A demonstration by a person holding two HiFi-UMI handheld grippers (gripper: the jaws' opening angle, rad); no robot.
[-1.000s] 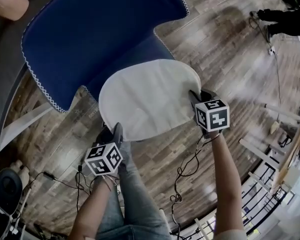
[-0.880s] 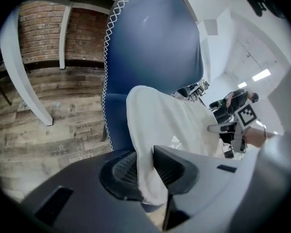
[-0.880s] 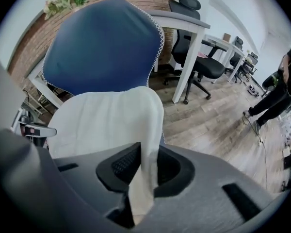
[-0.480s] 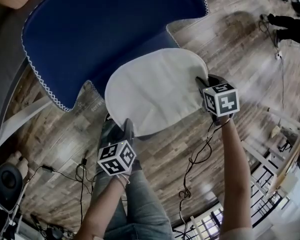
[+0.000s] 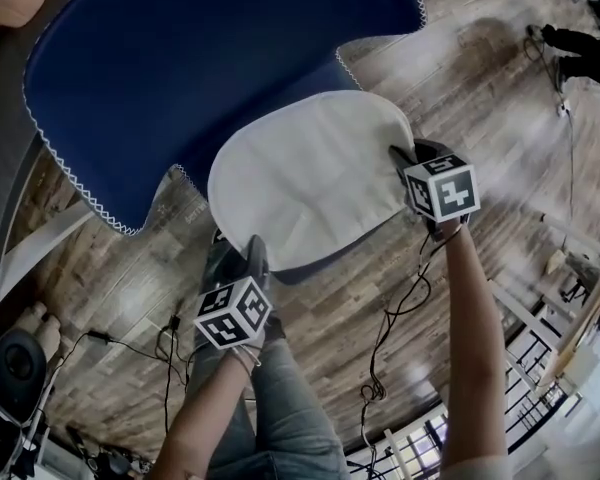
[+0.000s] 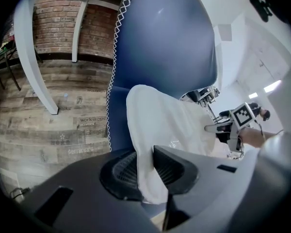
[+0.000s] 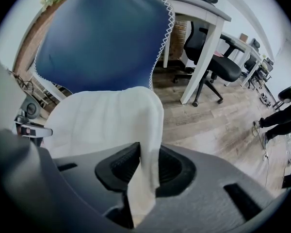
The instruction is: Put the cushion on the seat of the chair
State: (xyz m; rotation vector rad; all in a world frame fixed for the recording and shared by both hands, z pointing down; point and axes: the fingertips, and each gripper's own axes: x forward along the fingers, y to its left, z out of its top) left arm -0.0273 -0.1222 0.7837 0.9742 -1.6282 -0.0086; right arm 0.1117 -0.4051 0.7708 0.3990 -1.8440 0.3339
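Cushion (image 5: 305, 178) edge pinched in left gripper (image 5: 252, 251) jaws; opposite edge between opening right gripper (image 5: 401, 159) jaws.

From overhead, the head view looks steeply down: chair (image 5: 210, 58) back at twelve o'clock, cushion (image 5: 300, 173) centred. Both gripper views sit close, sighting along their jaws from opposite edges; all three share cushion and chair.
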